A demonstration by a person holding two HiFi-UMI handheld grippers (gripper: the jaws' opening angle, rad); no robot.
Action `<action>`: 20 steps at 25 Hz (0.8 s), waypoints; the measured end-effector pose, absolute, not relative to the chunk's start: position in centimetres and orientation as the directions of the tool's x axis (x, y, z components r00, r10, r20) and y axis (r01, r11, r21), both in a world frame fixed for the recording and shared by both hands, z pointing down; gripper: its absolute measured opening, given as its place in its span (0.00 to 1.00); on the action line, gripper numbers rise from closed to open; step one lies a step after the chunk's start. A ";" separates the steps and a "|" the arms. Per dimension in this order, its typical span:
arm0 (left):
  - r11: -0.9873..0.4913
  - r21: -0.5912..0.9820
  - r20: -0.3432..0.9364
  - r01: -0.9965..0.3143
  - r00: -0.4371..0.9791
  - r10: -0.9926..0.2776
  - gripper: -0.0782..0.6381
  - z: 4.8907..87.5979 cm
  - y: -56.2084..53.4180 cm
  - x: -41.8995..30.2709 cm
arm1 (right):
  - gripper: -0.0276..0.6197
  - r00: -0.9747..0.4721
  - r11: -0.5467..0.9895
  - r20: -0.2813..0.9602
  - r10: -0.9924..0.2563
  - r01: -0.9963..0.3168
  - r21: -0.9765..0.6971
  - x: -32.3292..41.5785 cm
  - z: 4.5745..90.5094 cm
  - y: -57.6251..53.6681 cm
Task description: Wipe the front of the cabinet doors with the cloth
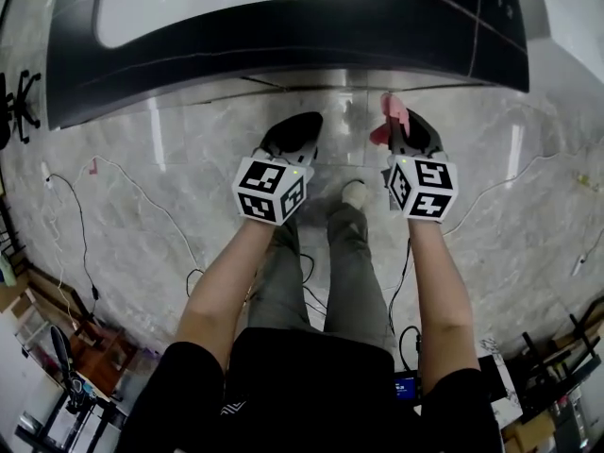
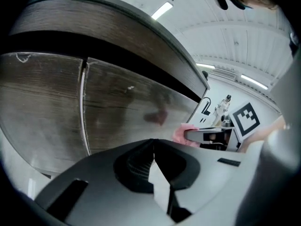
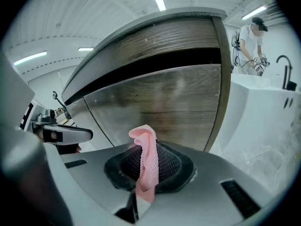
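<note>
A pink cloth point(image 3: 146, 161) sticks up from between the jaws of my right gripper point(image 3: 143, 166), which is shut on it. In the head view the cloth point(image 1: 394, 118) pokes out ahead of that gripper point(image 1: 404, 138), just short of the cabinet's base. The glossy wood-grain cabinet doors point(image 3: 164, 107) fill the space straight ahead, split by a vertical seam point(image 2: 84, 107). My left gripper point(image 2: 153, 161) is shut with nothing in it, held beside the right one point(image 1: 293, 138). The cloth point(image 2: 181, 134) and the right gripper also show at the right of the left gripper view.
The dark counter with a white top point(image 1: 283, 26) stands over a marble floor point(image 1: 142, 196). Cables point(image 1: 85, 243) trail across the floor at left. A white sink unit with a black tap point(image 3: 282, 74) stands at right, where a person point(image 3: 249, 41) works. Clutter point(image 1: 57, 347) lines the lower edges.
</note>
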State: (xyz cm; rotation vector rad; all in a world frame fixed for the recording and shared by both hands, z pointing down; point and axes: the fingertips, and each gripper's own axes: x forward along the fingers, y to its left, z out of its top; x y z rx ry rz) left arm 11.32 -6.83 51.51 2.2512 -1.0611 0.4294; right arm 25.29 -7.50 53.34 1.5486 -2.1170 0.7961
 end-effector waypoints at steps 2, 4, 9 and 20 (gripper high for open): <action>-0.483 0.382 0.520 -0.788 0.615 -0.592 0.12 51.0 -6.7 10.0 | 0.12 -0.316 0.233 0.613 -0.724 -0.949 -0.213 24.1 52.6 -7.6; -0.475 0.375 0.523 -0.796 0.605 -0.601 0.12 50.5 -6.5 8.7 | 0.12 -0.326 0.242 0.610 -0.723 -0.945 -0.219 22.7 51.9 -7.7; -0.433 0.376 0.526 -0.820 0.573 -0.629 0.12 48.9 -5.9 5.2 | 0.12 -0.354 0.268 0.596 -0.721 -0.935 -0.231 19.2 49.8 -8.0; -0.370 0.383 0.498 -0.846 0.527 -0.689 0.12 43.0 -5.4 -1.8 | 0.12 -0.379 0.288 0.554 -0.741 -0.925 -0.248 12.9 43.2 -8.0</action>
